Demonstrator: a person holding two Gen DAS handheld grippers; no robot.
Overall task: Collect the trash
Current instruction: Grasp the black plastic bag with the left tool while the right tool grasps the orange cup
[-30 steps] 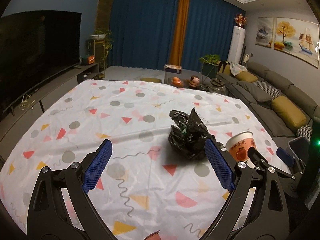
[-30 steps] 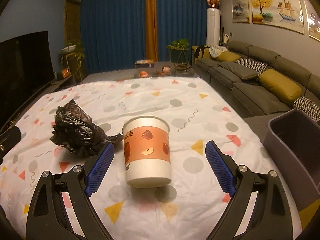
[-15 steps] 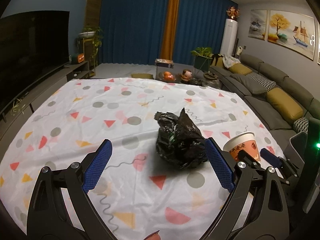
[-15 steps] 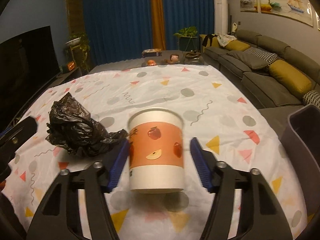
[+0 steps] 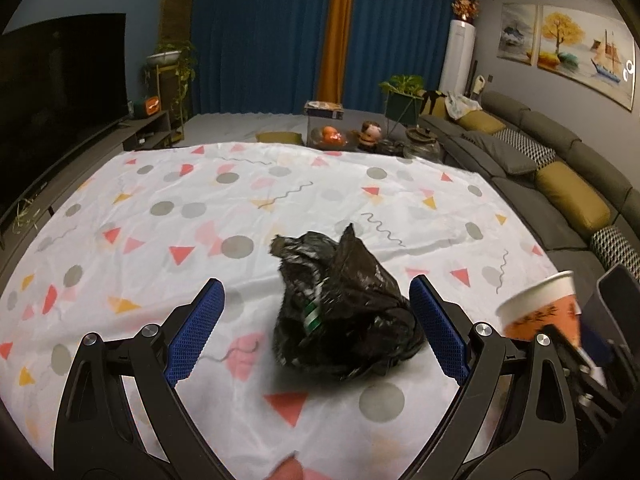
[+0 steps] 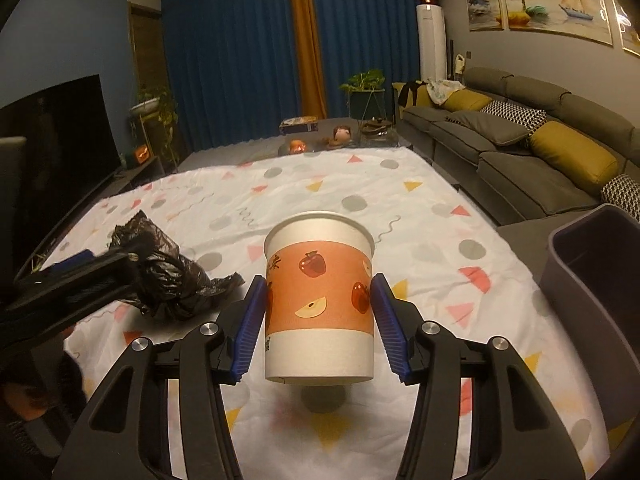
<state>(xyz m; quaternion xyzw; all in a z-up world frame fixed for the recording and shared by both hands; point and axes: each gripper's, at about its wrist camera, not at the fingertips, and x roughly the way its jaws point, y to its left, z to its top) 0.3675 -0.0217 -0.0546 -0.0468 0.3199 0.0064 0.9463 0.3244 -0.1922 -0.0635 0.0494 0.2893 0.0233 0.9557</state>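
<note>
Right tool (image 6: 318, 320) clamps cup (image 6: 319, 304); cup base hides tablecloth (image 6: 400, 216).

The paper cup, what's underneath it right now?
The cup hangs clear of the patterned cloth, gripped by the right gripper. Below it lies only its shadow on the cloth. Its inside is hidden from both views.
</note>
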